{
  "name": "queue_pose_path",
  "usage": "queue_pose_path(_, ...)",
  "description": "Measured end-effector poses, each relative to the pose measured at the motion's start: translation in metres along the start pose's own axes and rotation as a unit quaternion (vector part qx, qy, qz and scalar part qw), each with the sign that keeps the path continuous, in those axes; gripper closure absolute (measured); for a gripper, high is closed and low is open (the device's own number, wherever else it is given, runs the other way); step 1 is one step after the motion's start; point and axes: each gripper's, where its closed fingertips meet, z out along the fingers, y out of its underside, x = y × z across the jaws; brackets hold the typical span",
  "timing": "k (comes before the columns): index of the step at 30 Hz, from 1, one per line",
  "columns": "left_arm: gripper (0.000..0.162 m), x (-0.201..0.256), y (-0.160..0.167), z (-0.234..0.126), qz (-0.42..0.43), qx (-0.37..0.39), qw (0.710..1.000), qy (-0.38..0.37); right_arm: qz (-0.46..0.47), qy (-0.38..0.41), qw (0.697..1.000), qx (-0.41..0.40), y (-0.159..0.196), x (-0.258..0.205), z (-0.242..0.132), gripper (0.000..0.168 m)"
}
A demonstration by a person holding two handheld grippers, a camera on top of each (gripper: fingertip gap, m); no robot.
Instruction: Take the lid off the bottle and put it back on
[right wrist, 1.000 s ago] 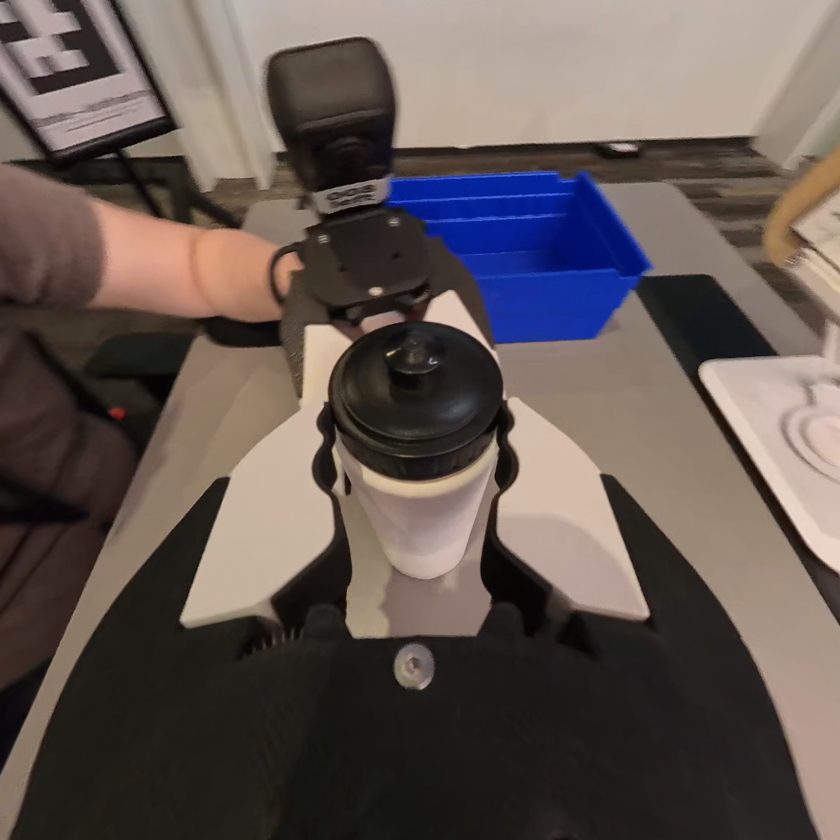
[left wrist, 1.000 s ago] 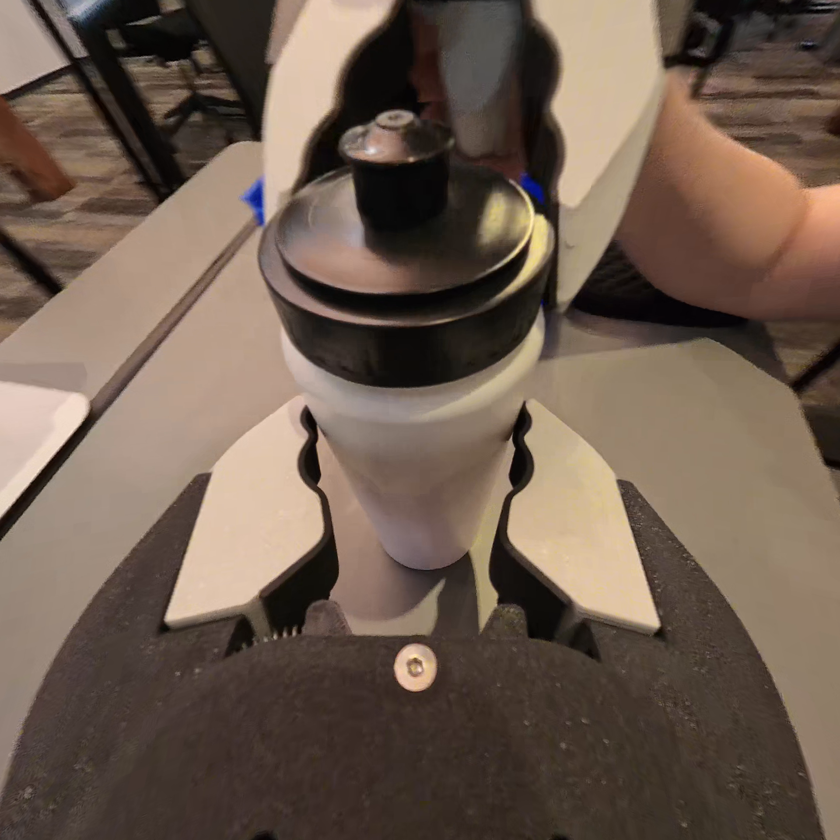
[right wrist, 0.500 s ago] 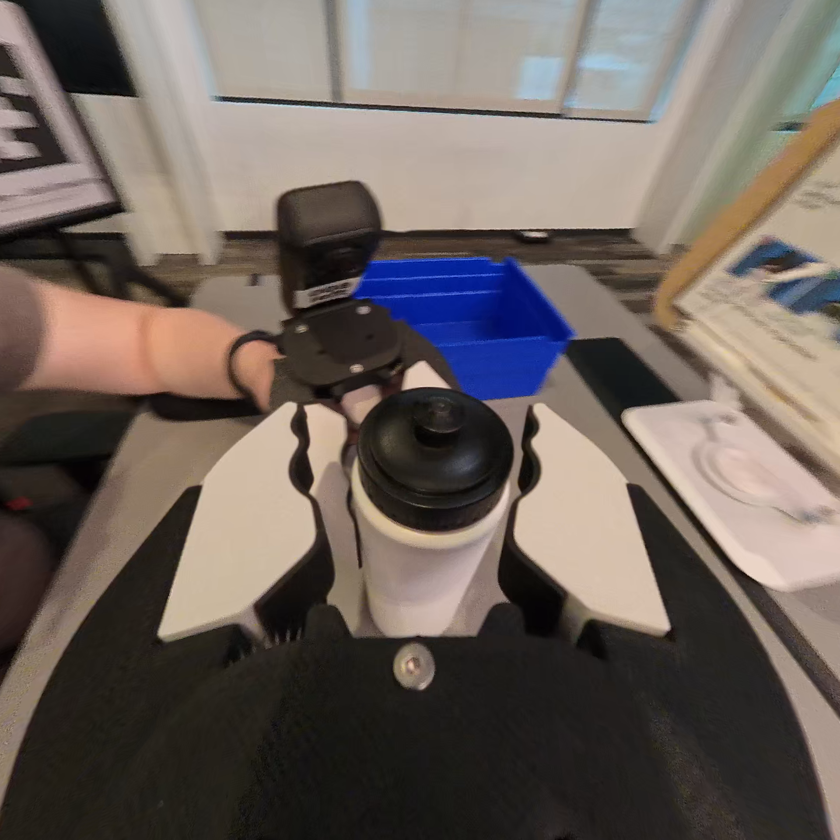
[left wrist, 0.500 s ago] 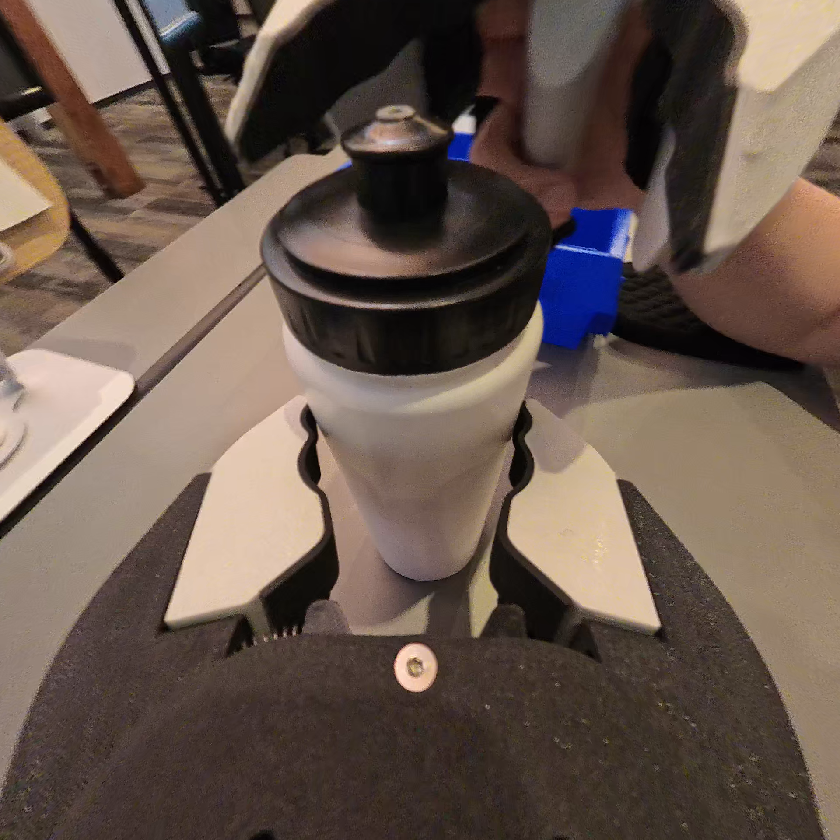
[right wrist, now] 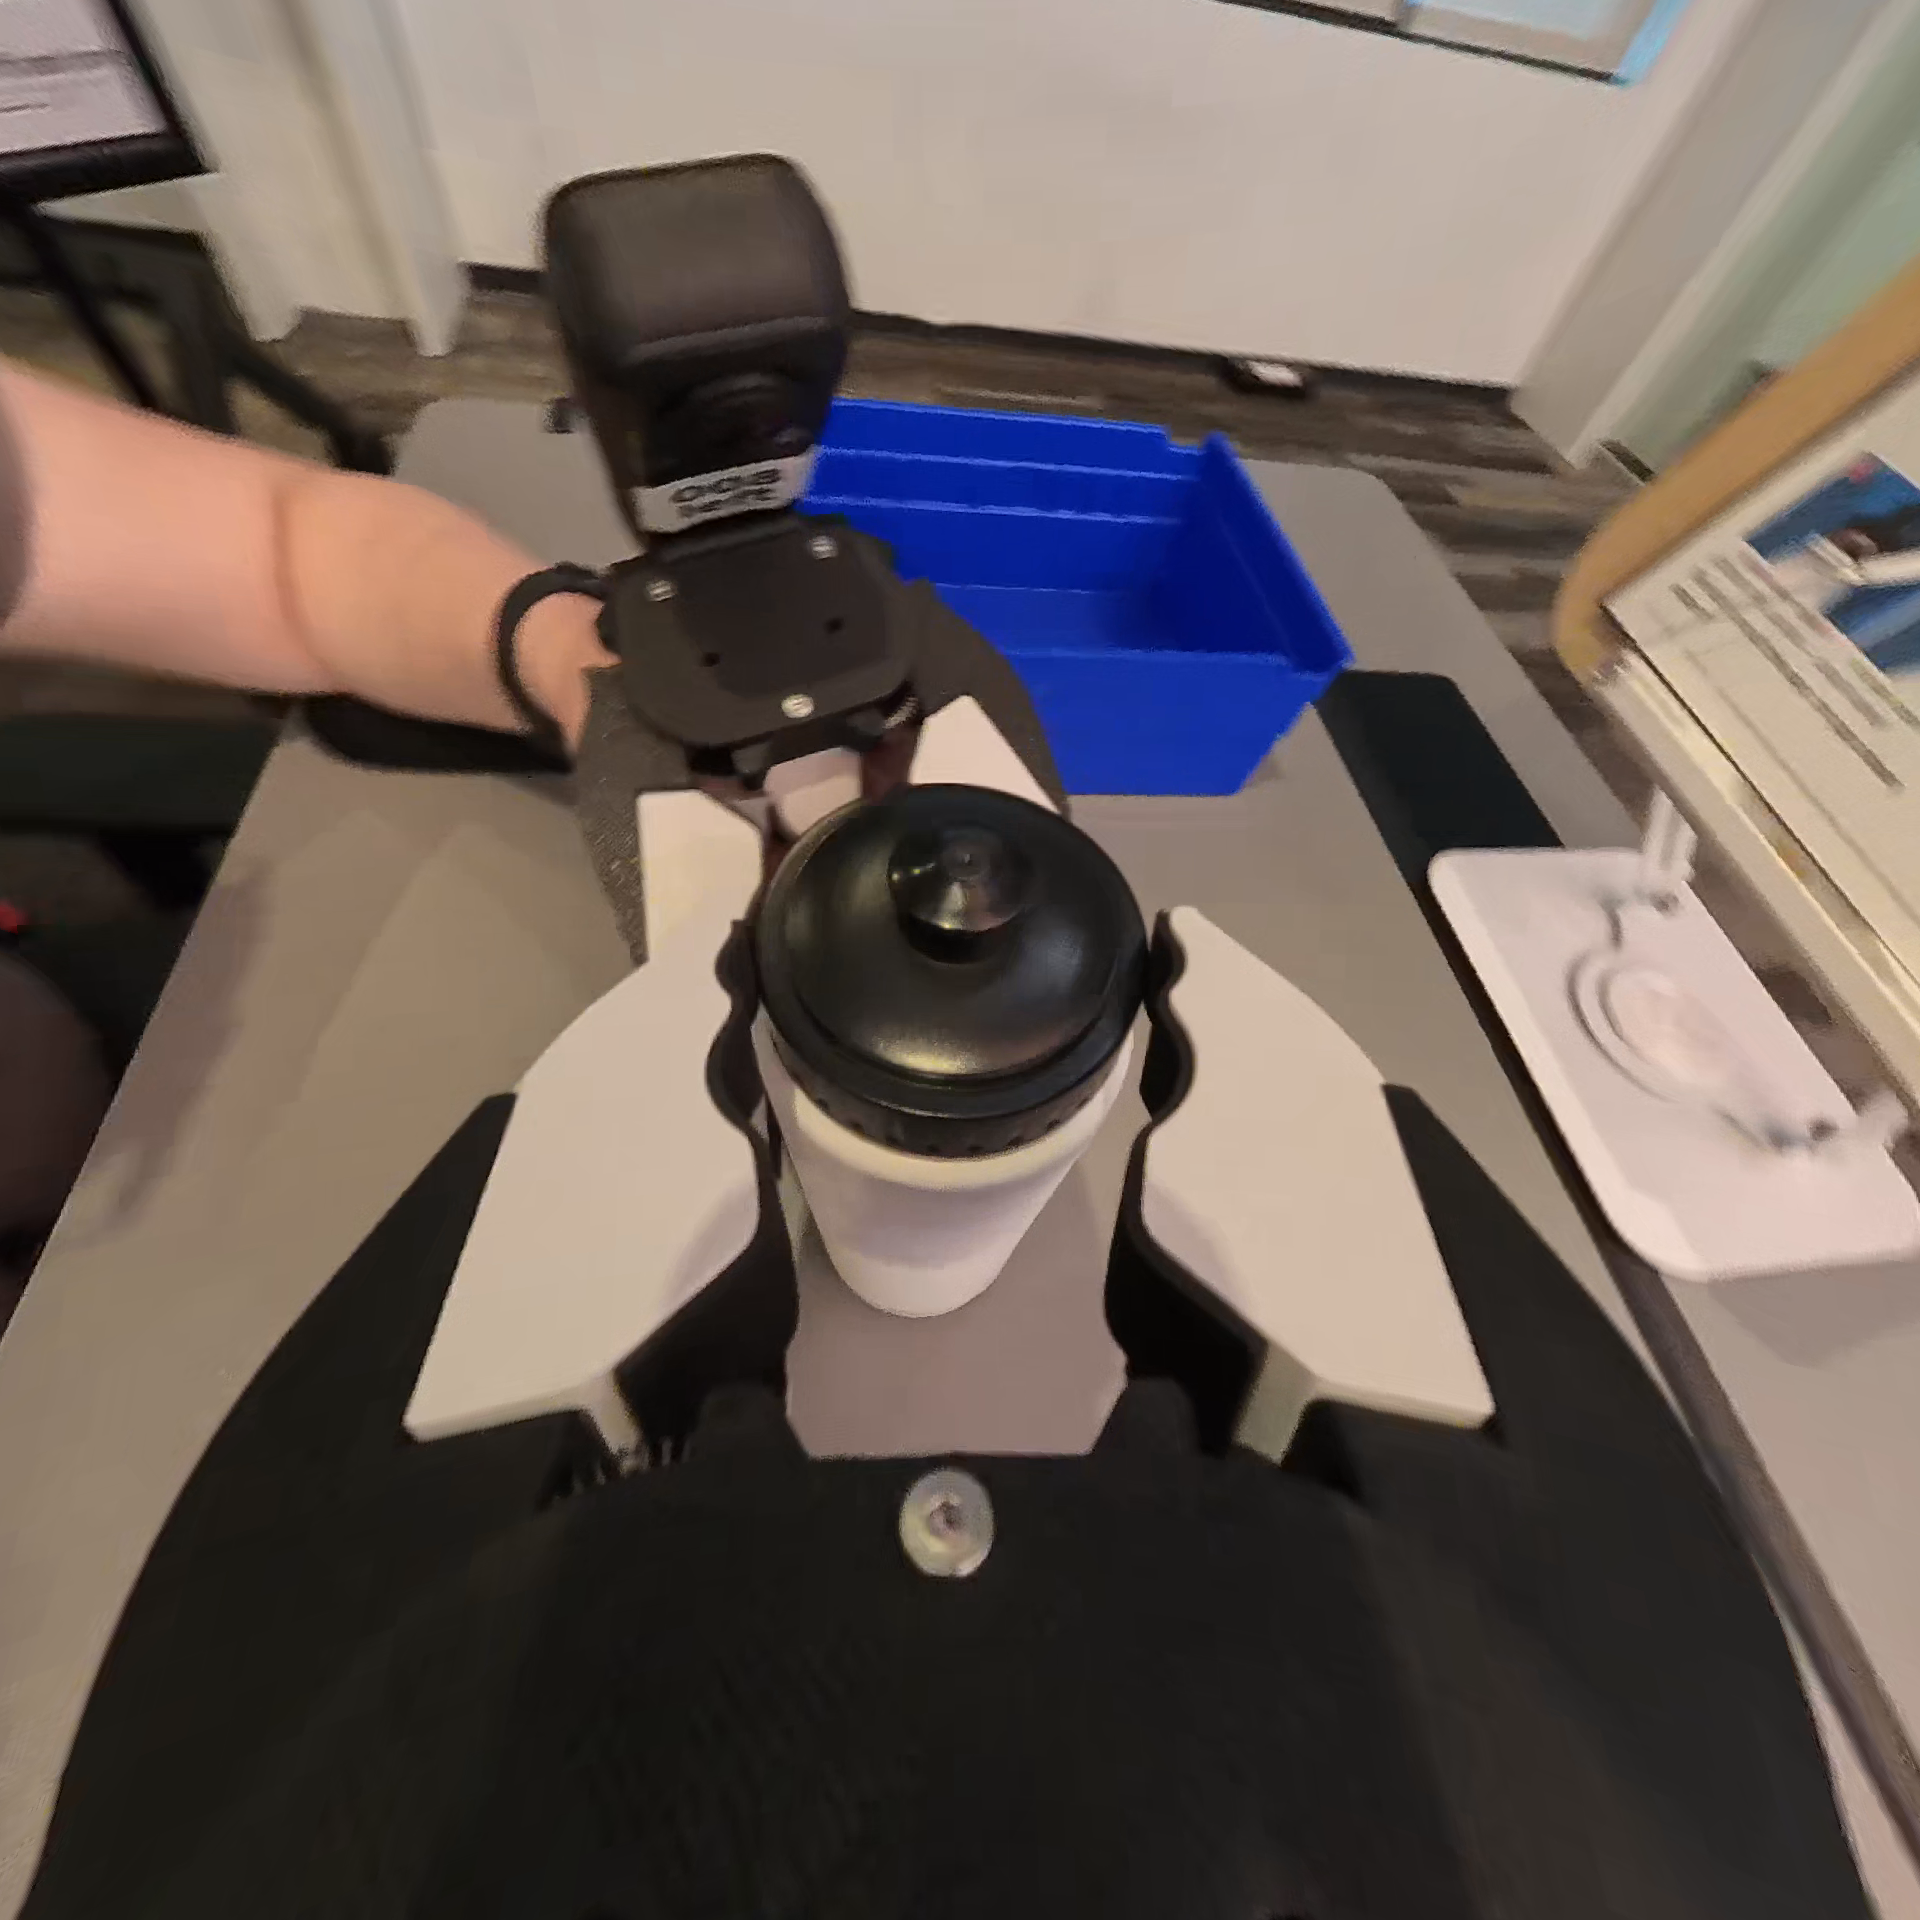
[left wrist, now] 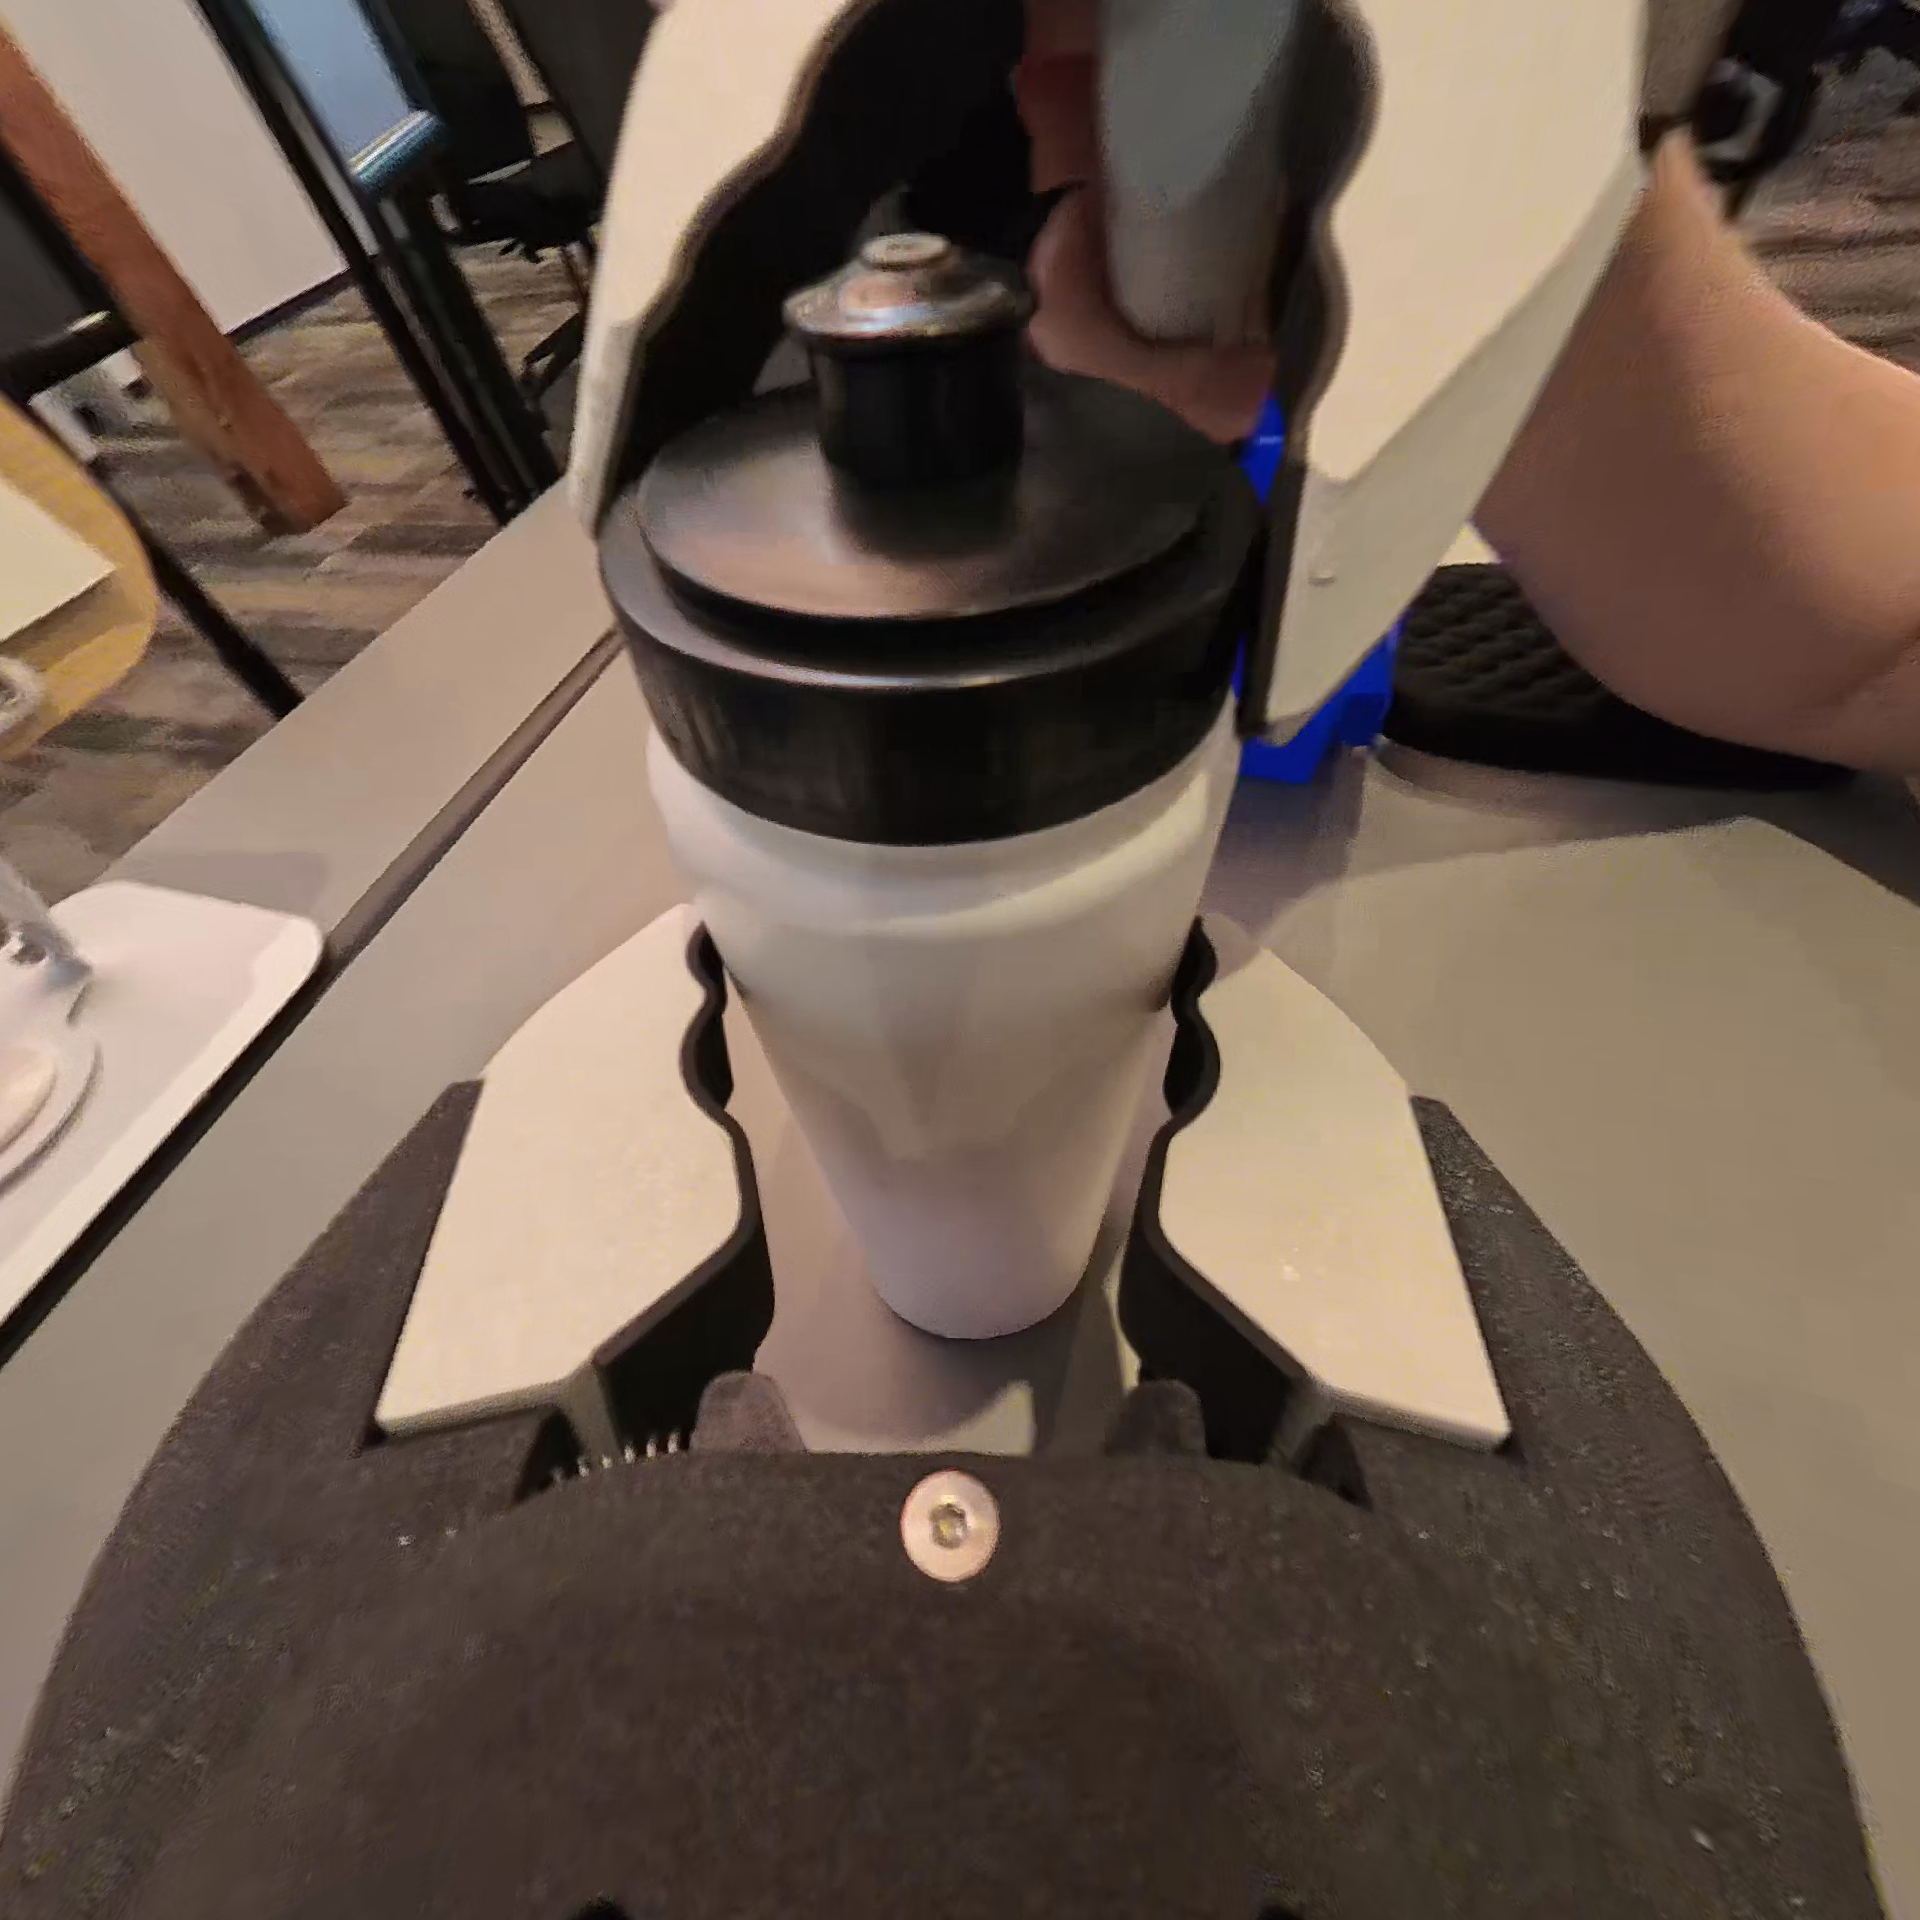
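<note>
White plastic bottle point(left wrist: 935, 1049) stands upright on grey table point(left wrist: 1558, 1039), black round screw lid point(right wrist: 951, 997) on top. Left gripper point(left wrist: 951, 997) fingers clamped on bottle body, likely to stop it turning. Right gripper point(right wrist: 945, 997) fingers close around lid rim, seem pressing it; full contact hard to confirm. Probably twisting step.

Grey table point(right wrist: 343, 1039), white bottle point(right wrist: 914, 1216), blue bin point(right wrist: 1122, 644), white tray point(right wrist: 1662, 1091)

Glossy black plastic lid point(right wrist: 940, 997), matt white plastic bottle point(left wrist: 940, 1060), smooth matt grey table point(left wrist: 1558, 1039), shiny blue plastic bin point(right wrist: 1122, 644).
</note>
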Motion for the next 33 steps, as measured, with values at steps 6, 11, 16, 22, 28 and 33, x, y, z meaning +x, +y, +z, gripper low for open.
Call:
queue_pose_path(6,0.079,0.035,-0.005,0.003,0.003,0.021,0.995,0.101,-0.003,-0.121,0.991,0.054,0.0,-0.024,-0.015,0.096)
queue_pose_path(11,0.079,0.002,0.0,0.002,-0.043,0.016,0.999,0.017,0.048,0.007,0.998,0.043,-0.007,0.01,-0.005,0.08)
queue_pose_path(16,0.079,-0.036,0.007,-0.007,-0.096,0.018,0.991,-0.092,0.1,0.182,0.978,0.019,-0.011,0.031,0.009,0.081)
queue_pose_path(22,0.079,-0.039,0.009,-0.009,-0.089,0.008,0.987,-0.131,0.095,0.264,0.96,0.016,-0.006,0.04,0.013,0.089)
queue_pose_path(28,0.079,-0.027,0.006,-0.004,-0.057,0.008,0.994,-0.088,0.084,0.142,0.986,-0.015,-0.003,0.026,0.007,0.099)
queue_pose_path(33,0.079,-0.002,0.0,0.003,-0.04,0.02,0.999,-0.006,0.026,-0.014,0.999,0.033,-0.001,0.007,-0.008,0.099)
